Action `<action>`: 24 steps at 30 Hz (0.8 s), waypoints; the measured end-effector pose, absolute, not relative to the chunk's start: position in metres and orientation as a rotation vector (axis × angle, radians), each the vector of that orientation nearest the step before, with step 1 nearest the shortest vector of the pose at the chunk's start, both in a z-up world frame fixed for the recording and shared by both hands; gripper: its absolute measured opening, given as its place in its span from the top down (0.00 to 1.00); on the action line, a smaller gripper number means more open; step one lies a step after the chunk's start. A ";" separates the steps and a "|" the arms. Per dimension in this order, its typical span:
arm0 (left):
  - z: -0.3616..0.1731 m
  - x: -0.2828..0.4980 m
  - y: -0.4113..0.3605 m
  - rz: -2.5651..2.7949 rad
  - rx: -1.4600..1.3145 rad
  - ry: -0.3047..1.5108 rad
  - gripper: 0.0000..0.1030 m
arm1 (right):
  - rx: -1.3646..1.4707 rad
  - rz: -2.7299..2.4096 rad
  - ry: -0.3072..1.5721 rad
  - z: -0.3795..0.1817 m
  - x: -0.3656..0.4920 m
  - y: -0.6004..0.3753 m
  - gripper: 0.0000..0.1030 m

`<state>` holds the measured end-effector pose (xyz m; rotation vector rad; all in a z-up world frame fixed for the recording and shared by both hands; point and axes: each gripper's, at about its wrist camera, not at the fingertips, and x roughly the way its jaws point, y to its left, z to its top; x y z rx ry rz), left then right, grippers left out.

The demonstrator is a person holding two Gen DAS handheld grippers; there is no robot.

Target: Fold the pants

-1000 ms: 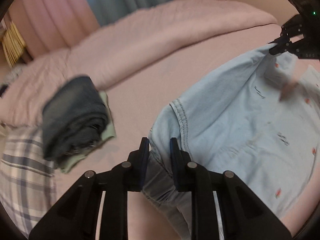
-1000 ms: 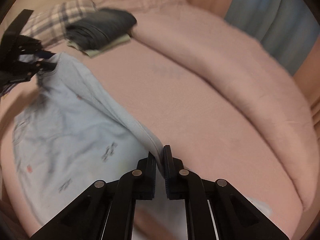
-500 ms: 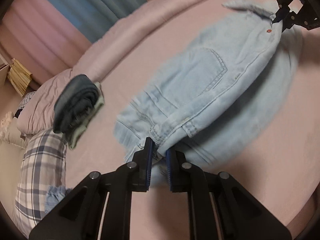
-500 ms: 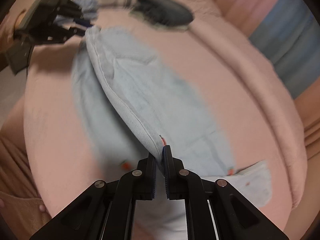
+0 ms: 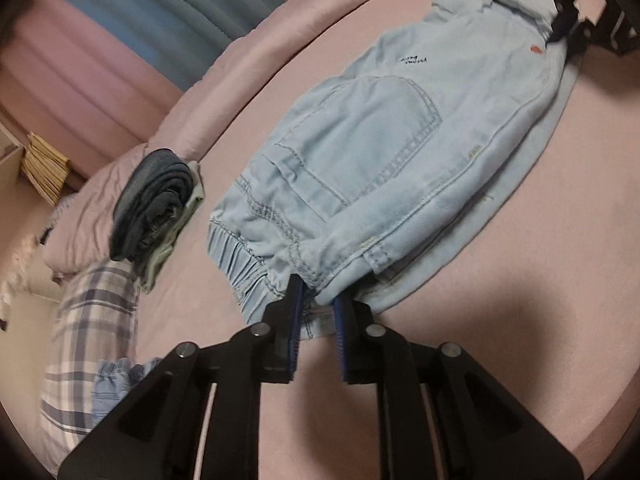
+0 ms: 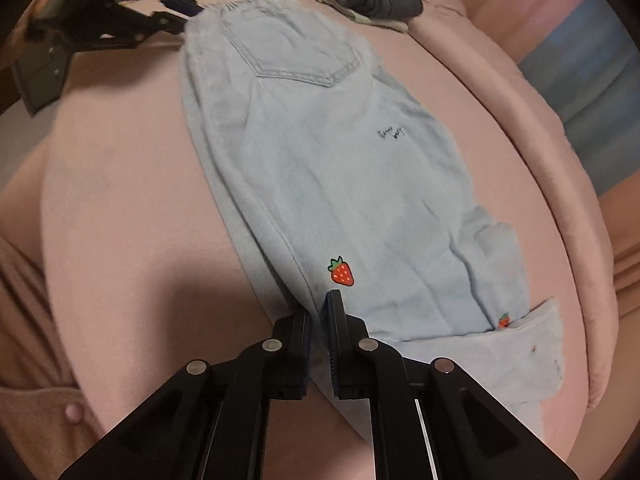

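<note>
Quick count of what we're seeing on the bed

We're counting one pair of light-blue pants (image 6: pixel 328 168), two grippers — left (image 5: pixel 316 300), right (image 6: pixel 318 308) — two strawberry patches, one (image 6: pixel 342 272) and another (image 6: pixel 504 320), one dark folded stack (image 5: pixel 154 200), one plaid pillow (image 5: pixel 90 320).

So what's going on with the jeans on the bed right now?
A person is folding light blue pants on the pink bed with two handheld grippers. The pants lie folded lengthwise, one leg over the other. The left gripper is at the waistband, fingers opening with fabric between them. The right gripper is shut on the leg edge by the strawberry.
</note>
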<state>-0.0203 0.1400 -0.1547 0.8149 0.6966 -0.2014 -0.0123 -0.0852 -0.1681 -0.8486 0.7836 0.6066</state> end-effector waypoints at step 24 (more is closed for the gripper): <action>-0.137 0.017 0.041 -0.439 0.302 0.876 0.45 | -0.037 0.592 0.932 -0.132 0.061 -0.199 0.47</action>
